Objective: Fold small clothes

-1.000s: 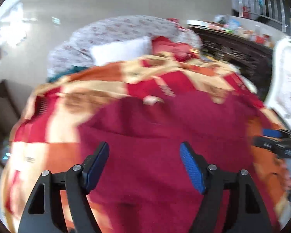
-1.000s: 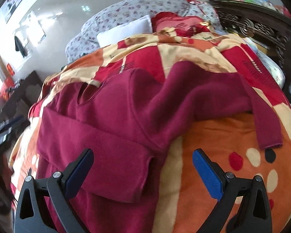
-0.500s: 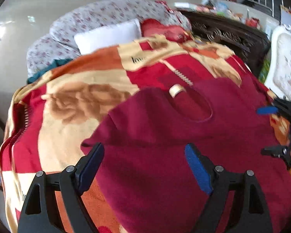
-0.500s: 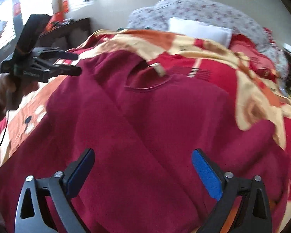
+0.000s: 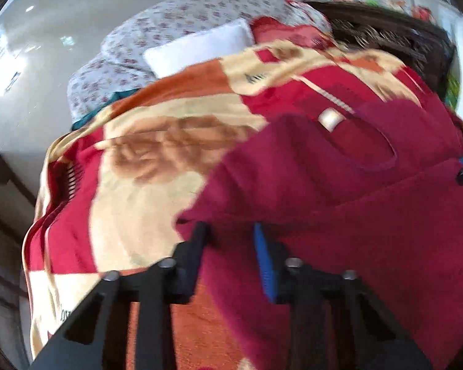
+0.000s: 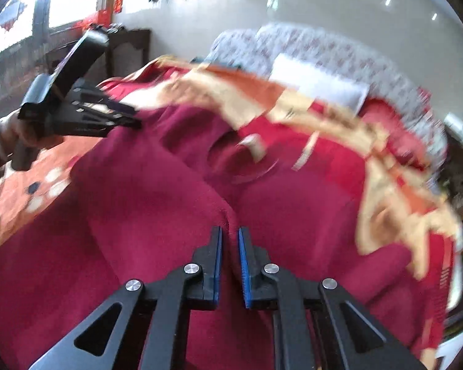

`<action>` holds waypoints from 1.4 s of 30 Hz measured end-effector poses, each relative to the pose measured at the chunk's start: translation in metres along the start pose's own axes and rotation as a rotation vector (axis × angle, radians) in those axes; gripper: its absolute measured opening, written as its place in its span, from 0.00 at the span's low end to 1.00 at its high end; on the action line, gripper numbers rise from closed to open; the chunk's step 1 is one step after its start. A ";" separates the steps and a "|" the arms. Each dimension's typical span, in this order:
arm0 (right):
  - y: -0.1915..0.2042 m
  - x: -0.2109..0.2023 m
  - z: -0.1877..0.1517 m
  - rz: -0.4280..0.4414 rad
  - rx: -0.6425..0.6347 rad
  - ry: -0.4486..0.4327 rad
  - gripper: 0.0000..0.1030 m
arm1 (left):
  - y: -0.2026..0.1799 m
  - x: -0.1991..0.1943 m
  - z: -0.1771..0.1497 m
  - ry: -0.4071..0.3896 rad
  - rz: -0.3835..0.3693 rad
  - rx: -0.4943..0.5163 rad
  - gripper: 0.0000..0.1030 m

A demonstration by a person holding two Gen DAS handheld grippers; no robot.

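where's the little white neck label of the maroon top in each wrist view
Left wrist view: the neck label sits upper right of centre, at the far rim of the neckline of the maroon top.
Right wrist view: the same label lies just above centre, blurred, ahead of the right gripper.
Shared landmark: the white pillow at the far end of the patterned blanket.

A thick fleece blanket (image 5: 157,166) patterned in red, orange and cream covers the bed. At its far end a white rectangular pillow (image 5: 200,49) leans on a grey floral quilt (image 5: 176,27), with a red cushion (image 5: 281,32) just beside it. A dark carved wooden cabinet (image 5: 395,43) stands to the right. Bright windows (image 6: 64,3) show in the right wrist view.
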State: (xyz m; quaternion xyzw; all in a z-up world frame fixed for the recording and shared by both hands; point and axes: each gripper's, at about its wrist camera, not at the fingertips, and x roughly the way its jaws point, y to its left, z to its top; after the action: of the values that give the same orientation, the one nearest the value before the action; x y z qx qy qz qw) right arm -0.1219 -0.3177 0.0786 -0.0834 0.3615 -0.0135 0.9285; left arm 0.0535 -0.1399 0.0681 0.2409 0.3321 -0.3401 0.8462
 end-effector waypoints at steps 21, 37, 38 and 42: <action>-0.063 -0.019 -0.052 -0.109 0.329 0.057 0.38 | -0.040 -0.024 -0.029 0.000 -0.051 -0.148 0.64; -0.050 -0.031 -0.060 -0.097 0.415 0.063 0.41 | -0.025 -0.019 -0.072 0.057 0.000 -0.335 0.76; -0.048 -0.029 -0.061 -0.092 0.417 0.067 0.41 | -0.025 -0.022 -0.073 0.055 0.002 -0.341 0.76; -0.049 -0.012 -0.070 -0.121 0.443 0.118 0.42 | -0.029 -0.028 -0.076 0.049 0.029 -0.332 0.76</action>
State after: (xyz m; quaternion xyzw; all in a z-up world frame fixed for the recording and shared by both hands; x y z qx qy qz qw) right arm -0.1760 -0.3756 0.0437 0.1020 0.3975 -0.1531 0.8990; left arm -0.0134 -0.0986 0.0328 0.1107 0.4005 -0.2624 0.8709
